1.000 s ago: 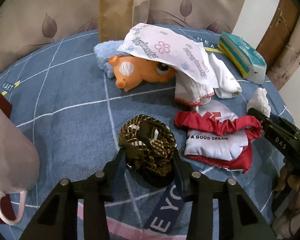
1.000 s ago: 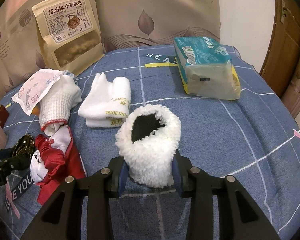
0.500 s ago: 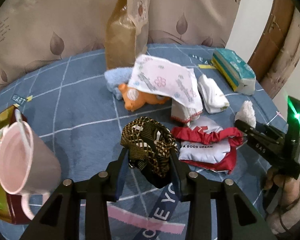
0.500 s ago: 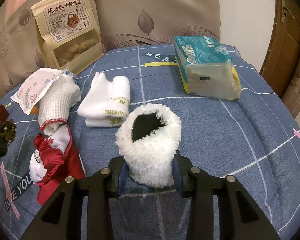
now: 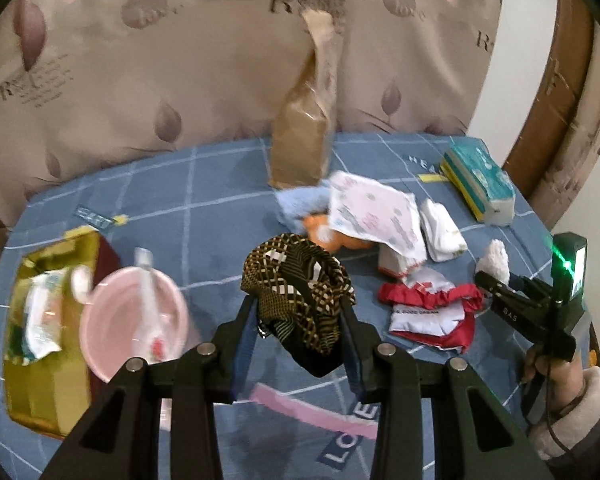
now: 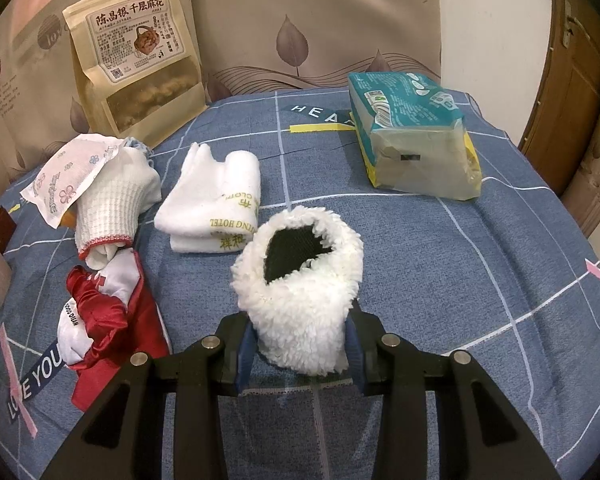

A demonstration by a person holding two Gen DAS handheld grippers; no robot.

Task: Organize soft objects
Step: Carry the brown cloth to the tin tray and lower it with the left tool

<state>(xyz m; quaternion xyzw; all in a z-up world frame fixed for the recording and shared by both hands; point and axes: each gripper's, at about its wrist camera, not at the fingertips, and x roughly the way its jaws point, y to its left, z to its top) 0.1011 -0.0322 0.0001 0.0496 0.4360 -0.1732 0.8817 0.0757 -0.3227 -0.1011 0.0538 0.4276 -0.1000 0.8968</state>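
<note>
Fluffy fleece pouch, seemingly satin cloth

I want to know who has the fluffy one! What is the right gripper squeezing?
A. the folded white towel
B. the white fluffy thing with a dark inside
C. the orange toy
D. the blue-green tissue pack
B: the right gripper has its jaws pressed on both sides of the white fluffy thing, while the folded white towel and tissue pack lie apart on the bed.

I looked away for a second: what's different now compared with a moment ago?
The left gripper, clamped on the patterned cloth, has lifted it up off the bedspread. The right gripper stayed put, holding the fluffy white piece; the other items haven't moved.
</note>
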